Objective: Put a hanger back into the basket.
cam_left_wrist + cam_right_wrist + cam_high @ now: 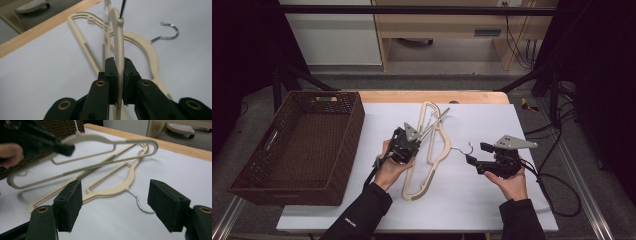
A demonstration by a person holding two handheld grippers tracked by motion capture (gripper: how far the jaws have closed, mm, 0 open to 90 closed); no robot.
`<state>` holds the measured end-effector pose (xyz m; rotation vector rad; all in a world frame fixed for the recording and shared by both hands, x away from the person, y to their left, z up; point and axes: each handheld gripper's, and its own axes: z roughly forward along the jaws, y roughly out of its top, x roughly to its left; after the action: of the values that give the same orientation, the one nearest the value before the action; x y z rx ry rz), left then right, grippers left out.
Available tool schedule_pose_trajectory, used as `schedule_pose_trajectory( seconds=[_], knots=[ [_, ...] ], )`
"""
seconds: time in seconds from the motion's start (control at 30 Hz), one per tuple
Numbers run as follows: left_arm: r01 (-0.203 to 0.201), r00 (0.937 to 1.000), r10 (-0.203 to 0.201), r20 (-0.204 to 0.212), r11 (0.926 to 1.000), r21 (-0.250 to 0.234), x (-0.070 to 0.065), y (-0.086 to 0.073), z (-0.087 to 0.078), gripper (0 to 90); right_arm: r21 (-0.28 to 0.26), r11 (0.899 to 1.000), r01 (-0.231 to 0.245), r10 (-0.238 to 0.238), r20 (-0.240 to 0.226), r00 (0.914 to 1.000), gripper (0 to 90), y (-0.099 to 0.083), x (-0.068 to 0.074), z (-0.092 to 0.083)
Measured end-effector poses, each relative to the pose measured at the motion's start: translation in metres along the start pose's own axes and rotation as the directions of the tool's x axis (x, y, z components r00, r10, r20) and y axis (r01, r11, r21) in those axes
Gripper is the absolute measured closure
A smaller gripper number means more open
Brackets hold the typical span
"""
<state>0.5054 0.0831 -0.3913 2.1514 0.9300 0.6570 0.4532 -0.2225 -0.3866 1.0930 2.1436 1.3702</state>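
Left gripper point(411, 136) clamping top hanger point(82, 150) lifted, basket point(257, 175) farther left; right gripper point(475, 153) wide, empty.

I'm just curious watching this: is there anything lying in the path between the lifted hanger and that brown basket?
Nothing visible blocks it. The left gripper is shut on the lifted hanger, and between it and the basket lies bare white table cover. A second hanger lies flat underneath, on the side away from the basket.

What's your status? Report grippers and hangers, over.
Left gripper shut on lifted hanger. Right gripper open, nothing between its pads. Second hanger flat on table. Basket at left, path unobstructed.
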Motion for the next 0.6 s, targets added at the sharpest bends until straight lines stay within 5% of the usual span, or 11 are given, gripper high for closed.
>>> schedule_pose_trajectory(
  seconds=[0.17, 0.27, 0.47, 0.6],
  knots=[
    [0.074, 0.9972, -0.075, -0.002, 0.9960, -0.049, 0.025, -0.007, -0.013, 85.6, -0.001, 1.000, -0.012, 0.012, 0.012, 0.9999, 23.7, -0.008, -0.001, -0.003],
    [0.077, 0.9969, -0.078, -0.013, 0.9953, -0.059, 0.032, -0.010, -0.021, 85.7, -0.015, 1.000, -0.011, 0.011, 0.016, 0.9998, 22.2, -0.009, -0.002, -0.006],
    [0.138, 0.9904, -0.136, 0.026, 0.9798, -0.145, 0.050, -0.015, -0.057, 85.7, -0.042, 0.999, -0.005, 0.006, 0.011, 0.9999, 18.1, -0.010, 0.000, -0.011],
    [0.148, 0.9873, -0.135, 0.084, 0.9721, -0.182, 0.057, -0.011, -0.083, 85.7, -0.049, 0.999, 0.009, -0.008, 0.020, 0.9998, 13.3, -0.011, 0.002, -0.012]
  ],
)
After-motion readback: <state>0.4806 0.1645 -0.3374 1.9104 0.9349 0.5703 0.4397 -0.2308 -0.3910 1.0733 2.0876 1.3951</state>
